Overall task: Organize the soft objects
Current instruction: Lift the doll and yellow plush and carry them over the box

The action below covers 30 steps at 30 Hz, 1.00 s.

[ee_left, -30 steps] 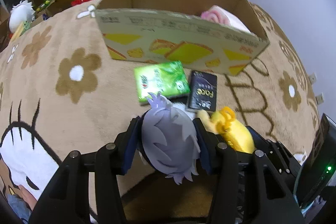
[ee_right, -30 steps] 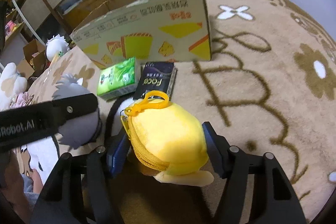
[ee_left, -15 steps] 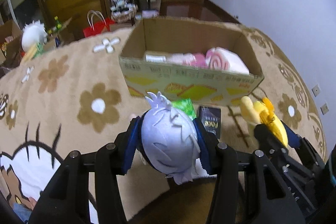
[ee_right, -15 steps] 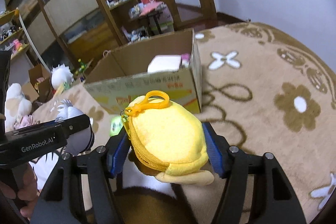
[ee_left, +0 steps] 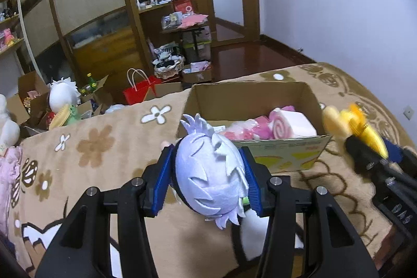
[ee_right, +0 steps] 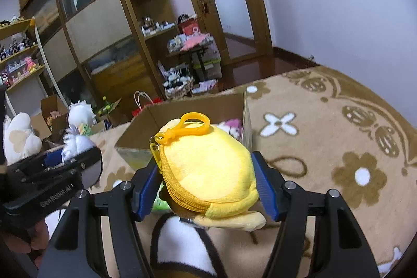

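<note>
In the left wrist view, the left gripper (ee_left: 209, 180) is held up above the tan flower-patterned blanket (ee_left: 109, 160), its two blue-padded fingers (ee_left: 160, 184) pressed against either side of a round pale-lilac plush head with spiky felt hair (ee_left: 209, 173), which fills the gap between them. In the right wrist view, the right gripper (ee_right: 208, 189) is likewise raised and level, its blue pads (ee_right: 265, 189) clamped on a soft yellow plush pouch with a zip seam and an orange plastic clip loop (ee_right: 208, 168); the loop stands at the pouch's far end. Each gripper holds one toy, two in all, both carried in the air near the front of the box. Seen from the left camera, the right gripper (ee_left: 365, 150) sits off to the right, blurred, with the yellow pouch (ee_left: 349, 124) at its tip just beside the box's right corner. Beyond the grippers stands one open brown cardboard box with yellow printed panels (ee_left: 250, 95), resting on the blanket; inside it lie a pink-and-white swirl-roll plush (ee_left: 292, 125) and further pink soft things whose number cannot be told. Farther back, past the blanket's edge, a red paper bag with white handles (ee_left: 138, 91) stands on the floor before the wooden shelving (ee_left: 104, 17).
</note>
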{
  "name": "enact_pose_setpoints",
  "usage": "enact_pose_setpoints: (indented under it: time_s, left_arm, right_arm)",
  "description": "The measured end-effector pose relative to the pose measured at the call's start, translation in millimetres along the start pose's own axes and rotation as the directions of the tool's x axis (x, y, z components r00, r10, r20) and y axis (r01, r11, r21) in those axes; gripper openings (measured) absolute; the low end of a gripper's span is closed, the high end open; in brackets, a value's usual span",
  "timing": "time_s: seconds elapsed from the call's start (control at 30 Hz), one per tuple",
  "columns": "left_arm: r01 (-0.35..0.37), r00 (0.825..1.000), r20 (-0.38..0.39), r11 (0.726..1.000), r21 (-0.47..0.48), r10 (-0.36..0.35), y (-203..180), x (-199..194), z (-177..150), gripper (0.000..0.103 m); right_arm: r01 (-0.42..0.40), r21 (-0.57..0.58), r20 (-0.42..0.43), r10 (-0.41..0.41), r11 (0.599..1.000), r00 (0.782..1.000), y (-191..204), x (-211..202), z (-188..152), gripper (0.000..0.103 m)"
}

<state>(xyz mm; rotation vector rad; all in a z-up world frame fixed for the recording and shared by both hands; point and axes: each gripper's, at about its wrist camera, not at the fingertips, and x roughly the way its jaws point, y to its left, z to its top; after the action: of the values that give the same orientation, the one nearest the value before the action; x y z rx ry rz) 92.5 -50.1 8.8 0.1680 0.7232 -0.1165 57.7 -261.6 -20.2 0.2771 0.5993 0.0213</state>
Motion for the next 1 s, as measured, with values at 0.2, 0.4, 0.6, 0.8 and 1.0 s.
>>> enact_pose_setpoints:
  time_s: [0.2, 0.4, 0.6, 0.8, 1.0]
  left_arm:
    - [-0.001, 1.000, 0.010, 1.000, -0.017, 0.001, 7, 6, 5, 0.049]
    - [-0.002, 0.999, 0.051, 1.000, -0.028, 0.003, 12, 10, 14, 0.049]
    - [-0.007, 0.984, 0.177, 0.999, -0.034, 0.013, 12, 8, 26, 0.049]
    - [-0.028, 0.963, 0.268, 1.000, -0.004, 0.028, 2, 16, 34, 0.050]
    - [-0.013, 0.958, 0.286, 1.000, -0.007, 0.014, 3, 37, 48, 0.050]
  right_arm:
    - [0.005, -0.014, 0.053, -0.004, 1.000, 0.999, 2, -7, 10, 0.070]
    - [-0.002, -0.038, 0.089, 0.006, 0.999, 0.996, 4, -3, 21, 0.070]
    - [-0.025, -0.052, 0.117, 0.031, 0.998, 0.993, 8, 5, 32, 0.070]
    - [-0.044, -0.065, 0.128, 0.052, 0.997, 0.990, 12, 22, 44, 0.070]
    - [-0.059, -0.079, 0.121, 0.068, 0.995, 0.990, 14, 47, 56, 0.070]
